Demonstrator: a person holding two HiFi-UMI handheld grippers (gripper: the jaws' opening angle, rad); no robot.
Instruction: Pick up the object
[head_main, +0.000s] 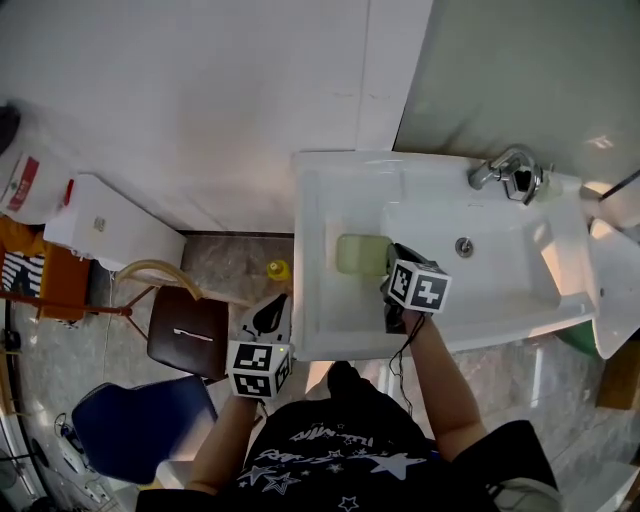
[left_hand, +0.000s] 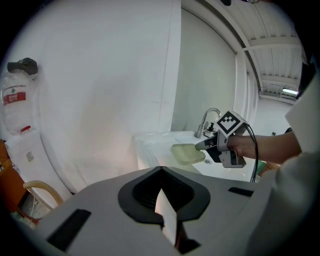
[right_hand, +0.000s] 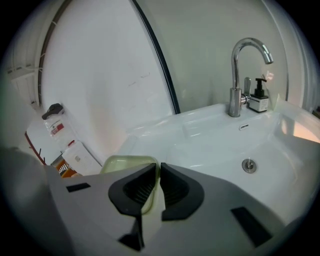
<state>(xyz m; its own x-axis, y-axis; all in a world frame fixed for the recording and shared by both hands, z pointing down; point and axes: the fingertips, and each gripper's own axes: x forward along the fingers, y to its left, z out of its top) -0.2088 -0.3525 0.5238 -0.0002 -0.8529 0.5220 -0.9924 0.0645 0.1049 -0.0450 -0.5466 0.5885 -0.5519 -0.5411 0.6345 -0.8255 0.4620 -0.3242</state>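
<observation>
Clamping down on the dish (right_hand: 125, 162), your right gripper (right_hand: 157, 175) has its two dark jaws drawn almost together, with only the thin pale green rim of the dish pinched between them. Seen from your head, the dish sits at the left end of the white sink (head_main: 320, 200), on the flat part beside the bowl, and the gripper reaches it from the bowl side. Whether the dish rests on the sink or hangs just above it cannot be told from these views. It looks shallow and rounded at the corners (a soap-dish sort of shape), and it looks empty.

Your left gripper (left_hand: 161, 172) hangs off the sink to the left, above the floor and well apart from the dish. Its jaws meet in one closed seam with nothing between them, and it points across toward your other hand.

Beyond the dish, the chrome tap (right_hand: 245, 75) stands at the back of the sink with a small dark pump bottle (right_hand: 259, 97) just beside it. The drain (right_hand: 248, 165) lies in the bowl below them.

On the floor to the left, a brown stool (head_main: 188, 333) stands near a blue chair (head_main: 140, 425). A white wall (head_main: 200, 90) runs behind everything.
</observation>
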